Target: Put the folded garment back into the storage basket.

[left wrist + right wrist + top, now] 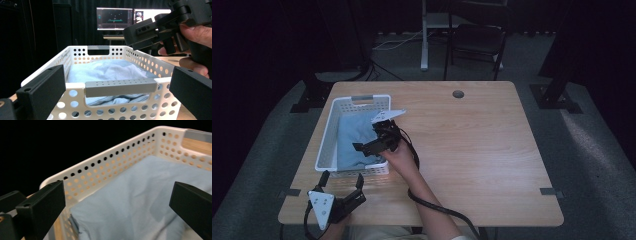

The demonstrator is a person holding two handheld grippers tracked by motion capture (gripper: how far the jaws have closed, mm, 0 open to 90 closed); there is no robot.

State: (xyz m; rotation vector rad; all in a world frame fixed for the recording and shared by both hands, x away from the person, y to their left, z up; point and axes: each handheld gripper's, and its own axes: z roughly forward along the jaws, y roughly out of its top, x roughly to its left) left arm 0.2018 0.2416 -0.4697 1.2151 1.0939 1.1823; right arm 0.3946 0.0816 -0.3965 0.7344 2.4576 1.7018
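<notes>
— So, starting with the biggest thing: why does our counter (472,150) carry the white basket (328,136) off at its left side?

— We judge it sits there so both grippers can get at it. Its short grey handle faces us, and the light blue cloth (353,137) lies bunched inside, filling most of the floor and rising about to the rim in the left gripper view.

— And the cloth itself, is anything holding it?

— Not that we can see. In the right gripper view it lies loose under the open gap, with a folded edge near the basket's long wall; neither finger touches it.

— How is our right hand posed?

— We reach it forward over the near right corner of the basket, with the right gripper (373,146) tipped down and leftward toward the cloth. Its fingers stand wide apart and hold nothing, which we read as a grab being lined up.

— And the left?

— We keep the left gripper (341,179) low near the counter's front edge, just short of the basket and pointing straight at its handle. Its fingers (324,178) are spread wide too, empty, apart from the basket.
</notes>
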